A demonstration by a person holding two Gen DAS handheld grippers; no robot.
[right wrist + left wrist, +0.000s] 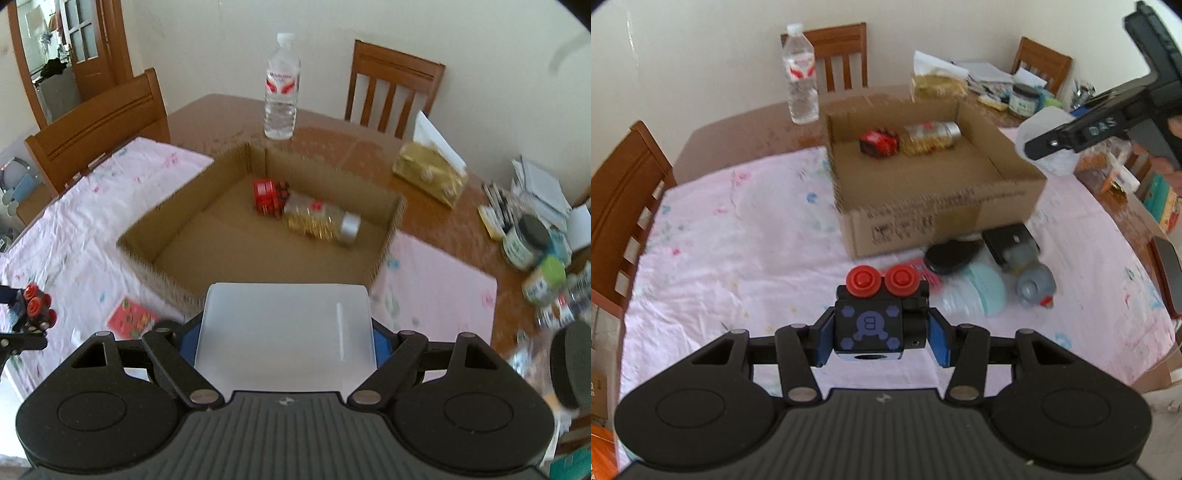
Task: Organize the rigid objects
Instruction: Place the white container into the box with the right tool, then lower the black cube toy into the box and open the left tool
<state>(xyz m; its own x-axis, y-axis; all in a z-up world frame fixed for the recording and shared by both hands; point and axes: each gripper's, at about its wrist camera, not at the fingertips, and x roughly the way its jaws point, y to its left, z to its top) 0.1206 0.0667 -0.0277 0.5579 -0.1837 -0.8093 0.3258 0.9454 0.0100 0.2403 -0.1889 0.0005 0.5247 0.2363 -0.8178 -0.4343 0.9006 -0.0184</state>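
Note:
My left gripper [879, 341] is shut on a black block with two red knobs [877, 317], held above the pink cloth in front of the cardboard box [942, 221]. My right gripper [286, 341] is shut on a white translucent plastic tub [284, 325], held over the near wall of the box [147, 258]. Inside the box lie a red packet [266, 195] and a gold-filled jar [321, 221] on its side. In the left wrist view the right gripper [1067, 142] hangs at the box's right side with the tub [1045, 155]. The black block [35, 306] shows at the right wrist view's left edge.
A water bottle [801, 74] stands behind the box, with a gold tissue pack [938, 86] next to it. A black lid, teal bowls [982, 288] and a grey bottle [1032, 284] lie before the box. Jars [524, 240] crowd the right side. A red card [131, 317] lies on the cloth. Wooden chairs ring the table.

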